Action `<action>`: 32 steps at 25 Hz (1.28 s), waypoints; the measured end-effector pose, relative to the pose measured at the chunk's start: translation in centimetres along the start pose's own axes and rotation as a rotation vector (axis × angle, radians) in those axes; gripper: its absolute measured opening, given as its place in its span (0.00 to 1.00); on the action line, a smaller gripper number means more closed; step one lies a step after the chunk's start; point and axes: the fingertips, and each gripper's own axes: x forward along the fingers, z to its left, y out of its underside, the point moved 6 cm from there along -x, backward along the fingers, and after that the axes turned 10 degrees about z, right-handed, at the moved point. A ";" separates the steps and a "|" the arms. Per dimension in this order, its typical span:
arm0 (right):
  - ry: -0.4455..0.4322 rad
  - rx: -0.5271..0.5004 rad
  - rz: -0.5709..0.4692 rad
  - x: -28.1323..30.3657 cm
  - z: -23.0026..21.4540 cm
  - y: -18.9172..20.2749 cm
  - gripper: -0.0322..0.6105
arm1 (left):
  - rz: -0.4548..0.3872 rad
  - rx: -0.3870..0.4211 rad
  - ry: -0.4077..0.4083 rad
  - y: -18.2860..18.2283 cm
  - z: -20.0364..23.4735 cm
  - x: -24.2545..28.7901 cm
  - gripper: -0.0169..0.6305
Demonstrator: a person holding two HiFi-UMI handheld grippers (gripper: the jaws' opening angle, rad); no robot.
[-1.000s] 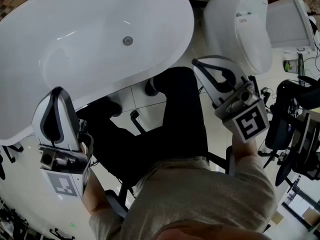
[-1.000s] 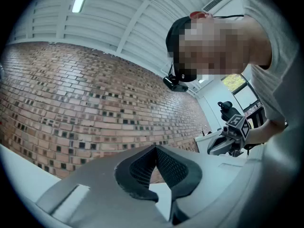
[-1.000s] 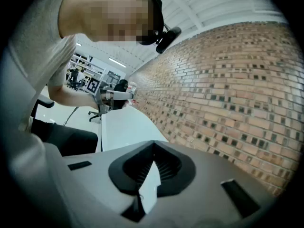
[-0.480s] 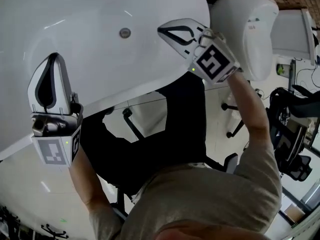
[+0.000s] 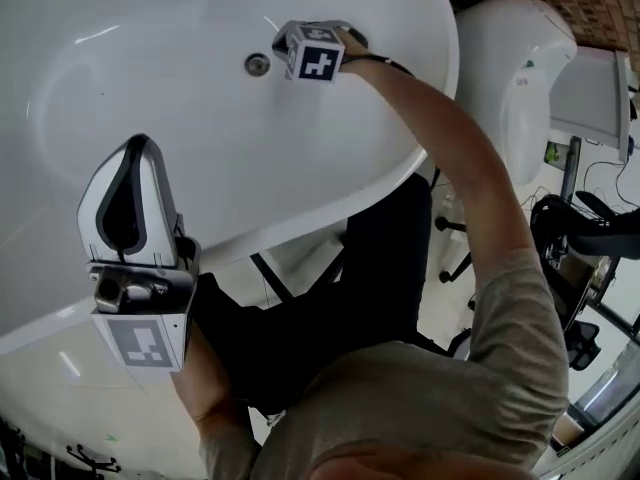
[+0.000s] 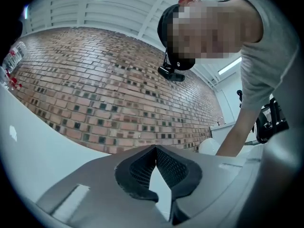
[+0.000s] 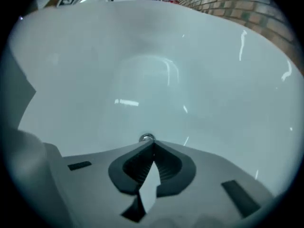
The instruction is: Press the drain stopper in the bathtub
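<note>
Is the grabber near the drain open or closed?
Shut. The right gripper's fingers meet at the tips with nothing between them; the drain stopper sits just beyond.

White bathtub (image 5: 150, 88) holds a round drain stopper (image 5: 258, 64), seemingly flush.

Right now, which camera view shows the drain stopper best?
The head view: the drain stopper shows whole on the bathtub floor. The right gripper view shows only its edge past the shut right gripper. The left gripper view misses it.
</note>
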 end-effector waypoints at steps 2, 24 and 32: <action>-0.032 -0.032 0.042 4.7 0.6 -0.4 0.05 | 0.013 -0.019 -0.028 0.1 0.6 -0.3 0.01; 0.028 -0.041 0.138 16.4 2.3 -1.7 0.05 | 0.013 -0.025 -0.081 0.9 1.1 -0.9 0.01; 0.007 0.041 0.166 14.1 1.0 -1.8 0.05 | 0.007 -0.013 -0.076 1.3 1.4 -0.6 0.01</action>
